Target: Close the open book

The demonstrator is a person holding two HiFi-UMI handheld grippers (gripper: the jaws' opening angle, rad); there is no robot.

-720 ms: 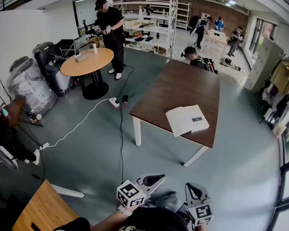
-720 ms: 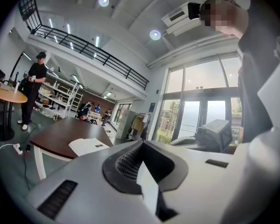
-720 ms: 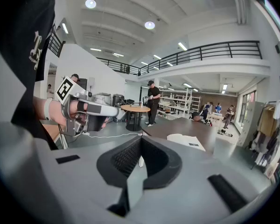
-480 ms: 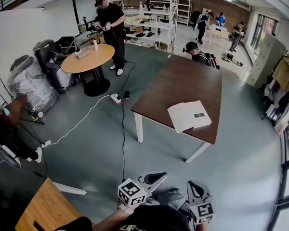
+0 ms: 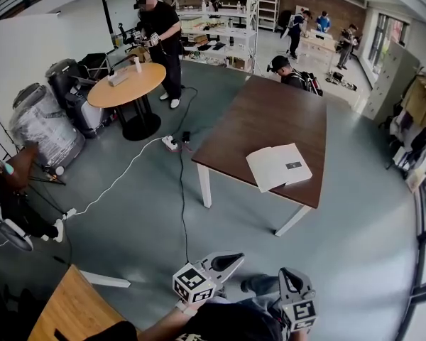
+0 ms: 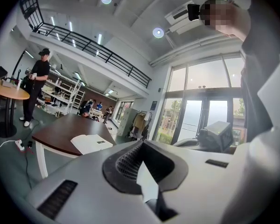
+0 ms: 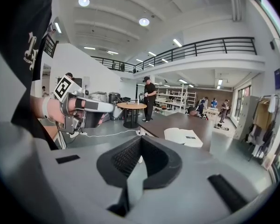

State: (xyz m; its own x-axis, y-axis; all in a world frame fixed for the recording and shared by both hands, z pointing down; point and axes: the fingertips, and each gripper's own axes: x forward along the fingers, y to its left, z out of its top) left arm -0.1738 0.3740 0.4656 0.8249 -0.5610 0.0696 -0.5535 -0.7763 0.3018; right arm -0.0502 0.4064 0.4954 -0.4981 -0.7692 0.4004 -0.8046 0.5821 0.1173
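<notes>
The open book (image 5: 278, 165) lies flat with white pages up near the front right corner of the long brown table (image 5: 263, 112), several steps away. It also shows small in the left gripper view, book (image 6: 91, 143), and in the right gripper view, book (image 7: 183, 136). Both grippers hang low at the person's body, far from the book. The left gripper (image 5: 233, 261) is shut and holds nothing, left gripper (image 6: 142, 168). The right gripper (image 5: 290, 276) is shut and holds nothing as well, right gripper (image 7: 138, 166).
A white cable and power strip (image 5: 169, 145) lie on the grey floor left of the table. A round wooden table (image 5: 126, 85) with a standing person (image 5: 160, 30) is at the back left. A person (image 5: 282, 69) sits at the table's far end. A wooden desk corner (image 5: 64, 311) is at the bottom left.
The head view has shifted a little, so the table and book sit slightly higher in frame. Both grippers stay shut in much the same place.
</notes>
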